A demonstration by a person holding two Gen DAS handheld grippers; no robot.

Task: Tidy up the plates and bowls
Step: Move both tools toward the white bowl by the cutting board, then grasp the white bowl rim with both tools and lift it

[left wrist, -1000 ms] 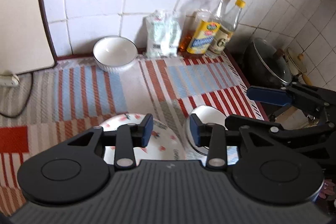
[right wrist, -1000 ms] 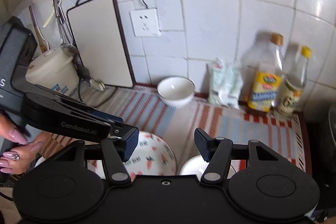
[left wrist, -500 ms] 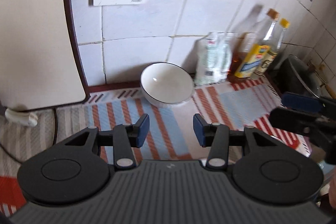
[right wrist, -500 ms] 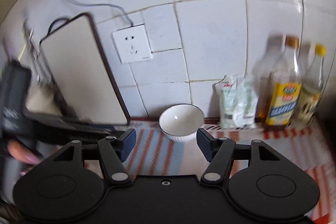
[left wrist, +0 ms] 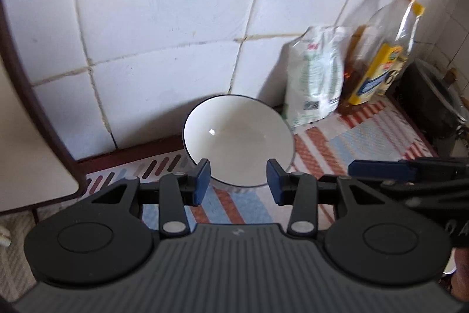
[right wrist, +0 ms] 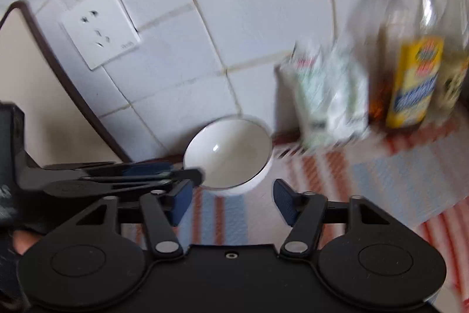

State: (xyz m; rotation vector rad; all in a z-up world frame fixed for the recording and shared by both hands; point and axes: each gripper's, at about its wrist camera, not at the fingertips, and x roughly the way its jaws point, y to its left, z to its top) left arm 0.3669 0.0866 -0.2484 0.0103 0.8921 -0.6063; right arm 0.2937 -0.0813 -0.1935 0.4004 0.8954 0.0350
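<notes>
bowl: the white ceramic bowl with a thin dark rim (left wrist: 238, 137) sits upright on the striped red, blue and white cloth (left wrist: 346, 148), right up against the white tiled wall (left wrist: 164, 28). I can see nothing inside it.

left tongs: my left gripper (left wrist: 238, 183) has its blue-padded fingers spread wide with nothing between them. They frame the near edge of the bowl, but I can't tell if they touch it.

right tongs: my right gripper (right wrist: 233, 203) is also spread apart and holding nothing, hanging just in front of the bowl (right wrist: 228, 154). The left one's fingers poke in from the side, reaching the bowl's rim.

neighbours: a crinkly white and green plastic bag (left wrist: 315, 78) stands just beside the bowl, then a yellow-labelled glass bottle (left wrist: 378, 69) next to that.

wall stuff: a white power socket (right wrist: 99, 28) is up on the tiles; the right view is pretty blurry.
</notes>
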